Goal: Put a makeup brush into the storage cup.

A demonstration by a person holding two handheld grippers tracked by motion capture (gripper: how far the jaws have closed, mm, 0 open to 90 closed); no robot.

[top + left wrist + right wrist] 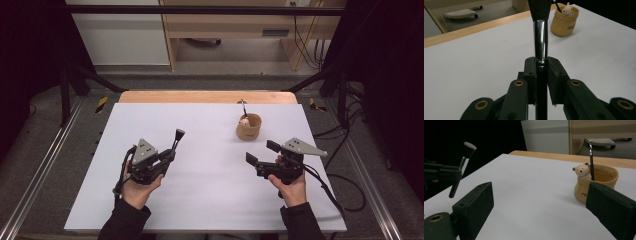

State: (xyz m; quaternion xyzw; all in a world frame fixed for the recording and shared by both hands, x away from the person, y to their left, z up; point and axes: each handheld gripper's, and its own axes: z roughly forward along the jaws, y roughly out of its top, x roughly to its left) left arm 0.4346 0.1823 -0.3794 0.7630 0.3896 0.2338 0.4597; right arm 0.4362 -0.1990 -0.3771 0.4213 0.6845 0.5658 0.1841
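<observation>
Brush: black bristles, shiny metal ferrule, clamped.

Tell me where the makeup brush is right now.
In the high view the makeup brush is on the left, clamped in the left gripper above the white table, bristles up, well left of the yellow cup.

The brush loses its bristle tip past the left gripper view's top edge.

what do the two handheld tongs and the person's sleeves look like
Both tongs, left and right, are black, each with two flat, block-like jaws on hinged links with brass-coloured rivets. A grey three-cornered plate with small dark holes tops each one. A black cable trails from the right one, another from the left. The person wears dark long sleeves.
</observation>
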